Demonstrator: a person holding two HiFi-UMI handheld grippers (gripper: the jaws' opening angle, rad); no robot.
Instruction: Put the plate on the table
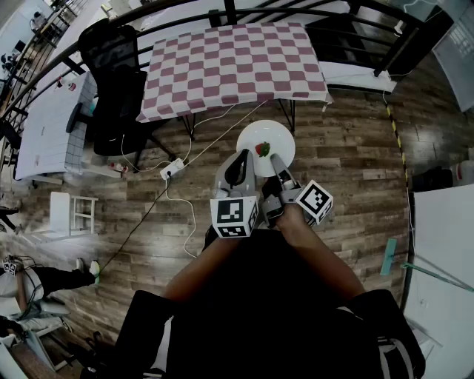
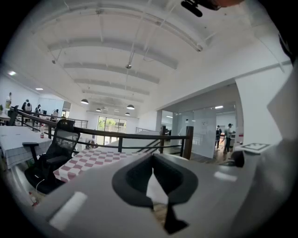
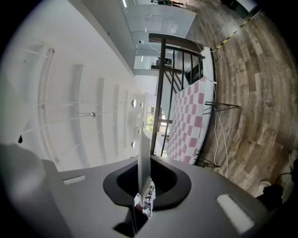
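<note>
A white plate [image 1: 265, 132] carries a small red and green piece of food [image 1: 262, 149]. It hangs above the wooden floor, short of the table with the red and white checked cloth [image 1: 233, 63]. My right gripper [image 1: 276, 163] is shut on the plate's near rim. In the right gripper view the plate [image 3: 143, 153] runs edge-on between the jaws of the gripper [image 3: 142, 186]. My left gripper [image 1: 240, 161] sits at the plate's near left edge. Its jaws [image 2: 152, 158] meet at the tips, and a white sliver shows behind them. The table [image 2: 91, 160] lies ahead to the left.
A black office chair [image 1: 111, 81] stands at the table's left end. A dark railing [image 1: 185, 13] runs behind the table. A white power strip [image 1: 172, 169] and its cables lie on the floor near the left. White tables [image 1: 48, 126] stand further left.
</note>
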